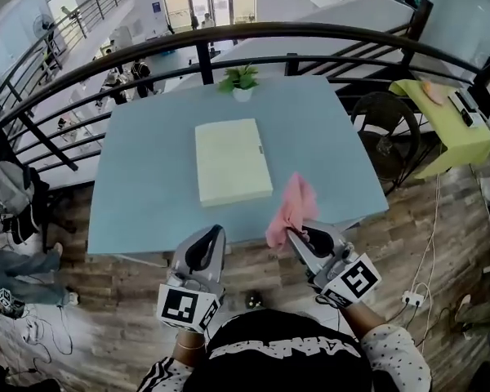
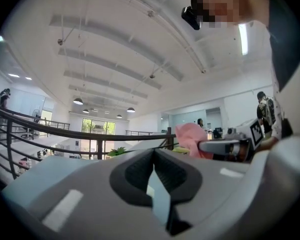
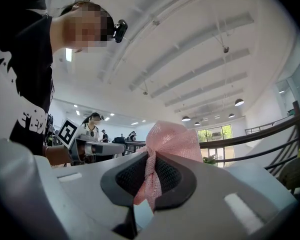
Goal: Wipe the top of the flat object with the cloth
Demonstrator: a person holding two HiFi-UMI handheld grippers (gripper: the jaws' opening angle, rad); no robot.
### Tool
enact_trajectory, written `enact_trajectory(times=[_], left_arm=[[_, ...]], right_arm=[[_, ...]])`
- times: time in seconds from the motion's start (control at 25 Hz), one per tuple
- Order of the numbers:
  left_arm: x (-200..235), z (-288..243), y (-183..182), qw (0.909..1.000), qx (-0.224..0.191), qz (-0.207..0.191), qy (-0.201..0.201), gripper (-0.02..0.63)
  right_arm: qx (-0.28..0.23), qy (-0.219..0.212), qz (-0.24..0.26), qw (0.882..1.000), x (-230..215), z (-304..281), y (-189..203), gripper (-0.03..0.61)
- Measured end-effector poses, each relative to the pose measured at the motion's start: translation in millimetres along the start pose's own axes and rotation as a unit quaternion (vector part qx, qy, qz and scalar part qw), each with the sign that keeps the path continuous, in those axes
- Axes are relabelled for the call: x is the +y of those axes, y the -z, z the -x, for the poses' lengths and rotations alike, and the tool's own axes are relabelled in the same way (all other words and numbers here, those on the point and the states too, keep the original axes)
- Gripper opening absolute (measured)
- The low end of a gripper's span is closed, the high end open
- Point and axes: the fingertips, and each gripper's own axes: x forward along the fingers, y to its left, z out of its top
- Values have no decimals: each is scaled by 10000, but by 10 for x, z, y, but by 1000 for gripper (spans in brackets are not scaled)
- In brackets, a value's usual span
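Two tools are held low at the near edge of the blue worktop (image 1: 147,170), both tipped upward. The right tool (image 3: 149,170) has its jaws closed on a pink cloth (image 1: 294,205). A twisted neck of the fabric is pinched between the dark pads, and the rest bunches loosely above the tips. In the head view the cloth sits over the worktop's near right part, and as far as that steep angle allows, it seems to be clear of the surface. The left tool (image 2: 153,156) has its jaws brought together at the tips and grips nothing; only a sliver of pale blue shows through a narrow gap lower down. The flat object (image 1: 231,162), a pale yellow-green rectangle, lies near the middle of the worktop, well apart from both tools and the cloth. A small potted plant (image 1: 242,81) stands at the far edge, just before a dark curved railing (image 1: 253,31).
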Motion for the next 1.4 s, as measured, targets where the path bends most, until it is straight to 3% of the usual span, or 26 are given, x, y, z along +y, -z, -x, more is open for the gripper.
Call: enact_trajectory(times=[0.52, 0.72, 1.04, 1.4], left_arm=[[60, -262, 185, 9999, 57, -42, 115, 0], [276, -241, 247, 9993, 149, 16, -338, 0], [688, -518, 195, 9970, 211, -114, -738, 0], [1048, -1045, 119, 9942, 233, -208, -1030, 0]], right_arm=[[209, 164, -6, 9996, -190, 14, 202, 19], [213, -255, -82, 9994, -254, -259, 256, 18], [119, -773, -62, 9969, -476, -818, 245, 18], [143, -1054, -145, 9942, -1004, -1292, 302, 18]])
